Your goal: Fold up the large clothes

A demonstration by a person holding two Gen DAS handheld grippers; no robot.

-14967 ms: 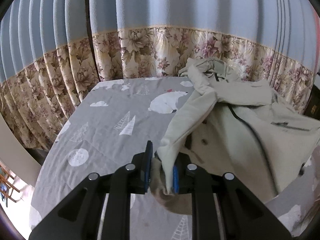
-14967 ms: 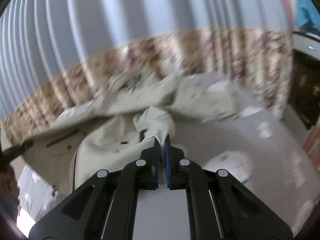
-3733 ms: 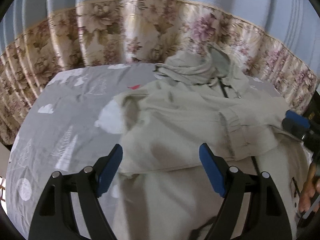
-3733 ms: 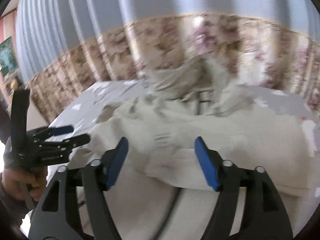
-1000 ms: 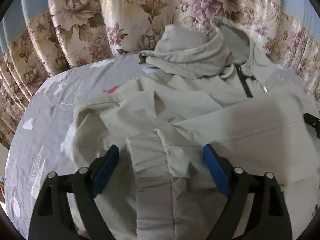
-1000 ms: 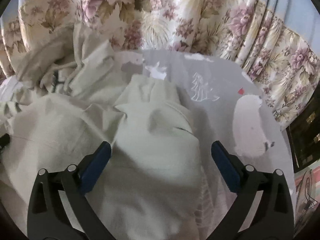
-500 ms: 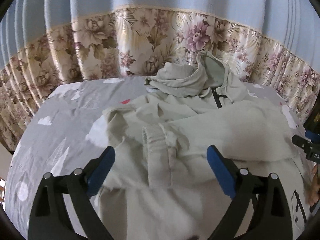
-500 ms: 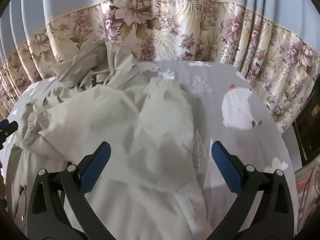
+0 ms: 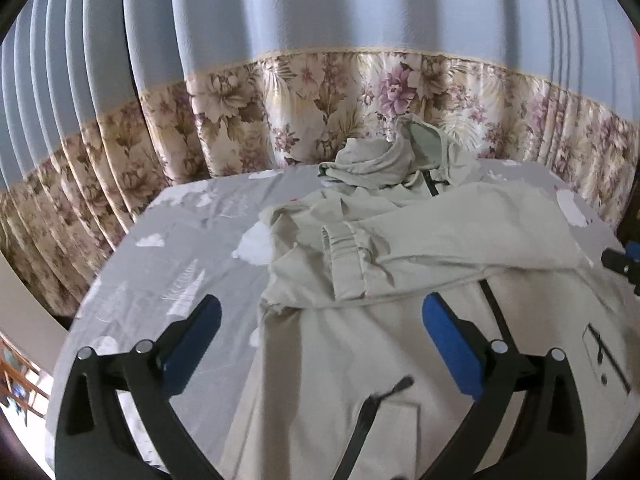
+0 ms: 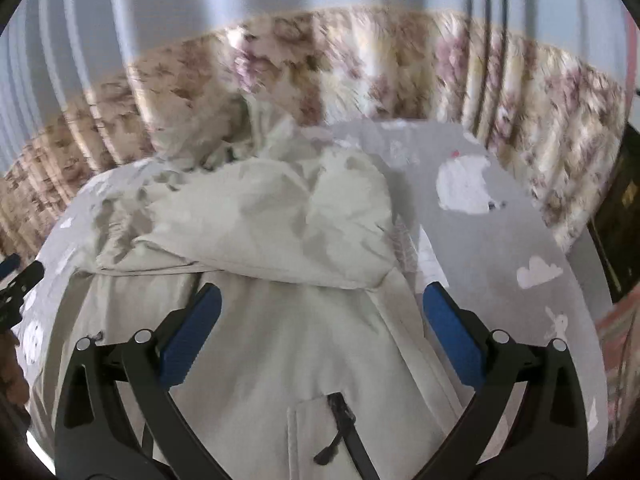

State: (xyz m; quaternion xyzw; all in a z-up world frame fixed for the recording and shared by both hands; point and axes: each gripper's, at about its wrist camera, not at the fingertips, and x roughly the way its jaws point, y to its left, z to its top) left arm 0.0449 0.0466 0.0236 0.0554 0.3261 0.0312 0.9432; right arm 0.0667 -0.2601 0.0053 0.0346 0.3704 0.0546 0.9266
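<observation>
Each black gripper (image 9: pixel 319 322) has blue pads (image 9: pixel 448 336) and silver screws.

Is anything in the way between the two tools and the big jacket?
Nothing visible is. The beige jacket lies spread on the grey sheet, directly below and ahead of the open left tool and open right tool, with no other object between.

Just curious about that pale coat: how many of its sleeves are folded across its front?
2: the beige hooded coat has one sleeve folded over from the left, another from the right.
</observation>
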